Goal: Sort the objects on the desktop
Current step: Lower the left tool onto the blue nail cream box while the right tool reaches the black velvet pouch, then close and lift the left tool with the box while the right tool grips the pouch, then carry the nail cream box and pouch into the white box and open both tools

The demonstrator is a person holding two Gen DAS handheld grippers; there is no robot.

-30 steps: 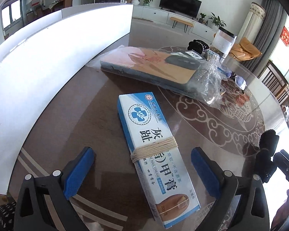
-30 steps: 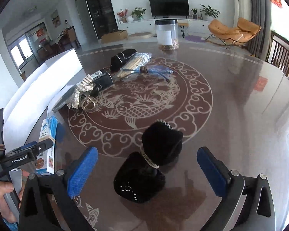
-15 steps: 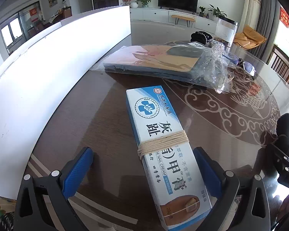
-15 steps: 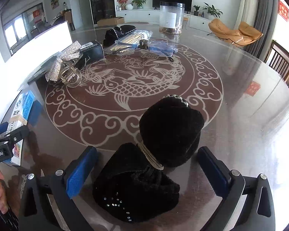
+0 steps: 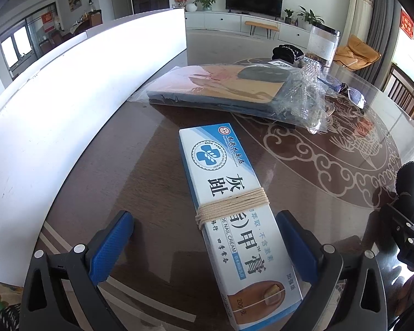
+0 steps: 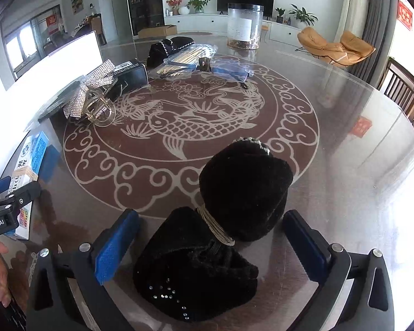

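Observation:
A blue-and-white nail cream box (image 5: 234,212), bound with beige string, lies flat on the table between the open fingers of my left gripper (image 5: 207,245); the pads stand apart from its sides. A black fuzzy fabric bundle (image 6: 220,226), tied at the middle with beige string, lies between the open fingers of my right gripper (image 6: 209,245). The box also shows at the left edge of the right wrist view (image 6: 31,154), and the bundle at the right edge of the left wrist view (image 5: 407,184).
A white panel (image 5: 69,104) borders the table on the left. A flat plastic-wrapped package (image 5: 229,91) lies beyond the box. A rhinestone hair clip (image 6: 96,102), black box (image 6: 132,74), glasses (image 6: 229,69), bagged sticks (image 6: 185,58) and clear jar (image 6: 244,24) lie farther off.
Both grippers have moved forward and lower. The box now sits deeper between the left fingers and the black bundle between the right fingers. Both stay open.

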